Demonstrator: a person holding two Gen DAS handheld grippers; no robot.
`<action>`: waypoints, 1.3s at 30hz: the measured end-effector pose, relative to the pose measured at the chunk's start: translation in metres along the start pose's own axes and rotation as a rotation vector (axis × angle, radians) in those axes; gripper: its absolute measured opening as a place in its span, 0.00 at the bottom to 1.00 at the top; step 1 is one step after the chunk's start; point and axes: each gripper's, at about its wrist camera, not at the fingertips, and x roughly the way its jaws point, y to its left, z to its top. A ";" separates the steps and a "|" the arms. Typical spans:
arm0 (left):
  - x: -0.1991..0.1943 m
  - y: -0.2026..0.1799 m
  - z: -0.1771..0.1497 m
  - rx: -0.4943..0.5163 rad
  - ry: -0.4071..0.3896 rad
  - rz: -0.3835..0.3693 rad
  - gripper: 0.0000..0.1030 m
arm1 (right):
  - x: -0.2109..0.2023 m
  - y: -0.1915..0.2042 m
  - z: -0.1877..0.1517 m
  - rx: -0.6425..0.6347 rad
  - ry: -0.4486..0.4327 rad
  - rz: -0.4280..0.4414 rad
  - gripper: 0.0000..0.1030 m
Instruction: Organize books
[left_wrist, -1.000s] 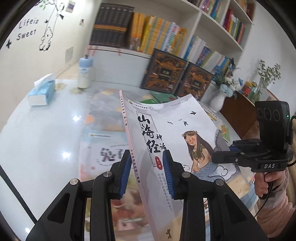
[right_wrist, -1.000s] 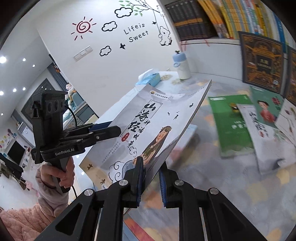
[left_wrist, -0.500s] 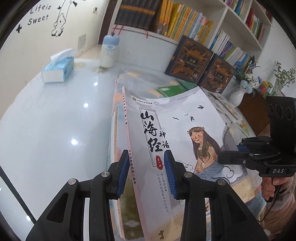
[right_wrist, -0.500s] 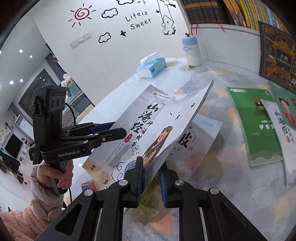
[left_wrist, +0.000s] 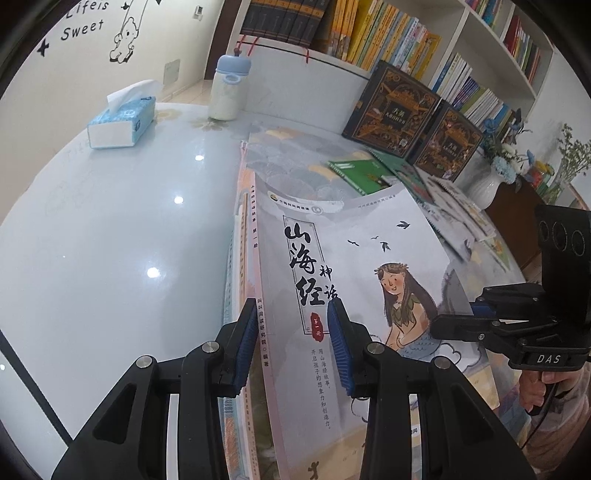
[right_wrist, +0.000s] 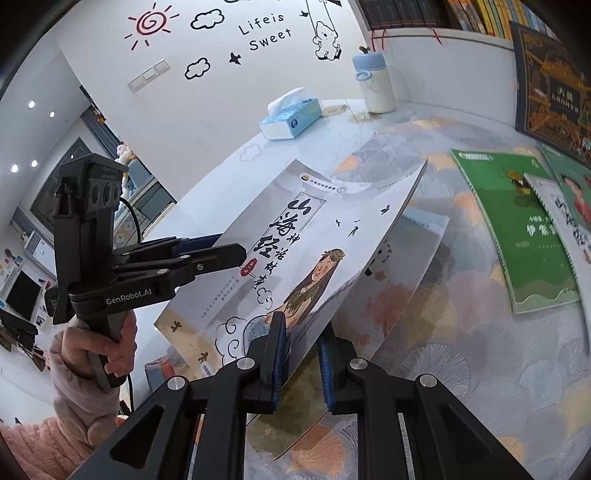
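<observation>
Both grippers, left gripper (left_wrist: 291, 347) and right gripper (right_wrist: 301, 360), pinch the book (right_wrist: 295, 258): thin, floppy, likely light; hold near its spine.

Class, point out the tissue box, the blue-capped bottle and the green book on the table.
tissue box (left_wrist: 122, 122), left wrist view, its blue side.
blue-capped bottle (left_wrist: 229, 94), left wrist view, its white body.
green book (right_wrist: 524, 236), right wrist view, its front cover.
</observation>
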 end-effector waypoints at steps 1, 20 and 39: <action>0.001 0.000 0.000 0.004 0.001 0.008 0.33 | 0.002 -0.002 -0.001 0.008 0.001 0.005 0.15; -0.015 -0.004 0.002 0.003 -0.054 0.070 0.35 | 0.003 -0.015 -0.008 0.083 0.017 0.053 0.18; -0.023 -0.018 -0.006 -0.039 -0.046 0.082 0.35 | -0.020 -0.043 -0.031 0.226 0.027 0.123 0.31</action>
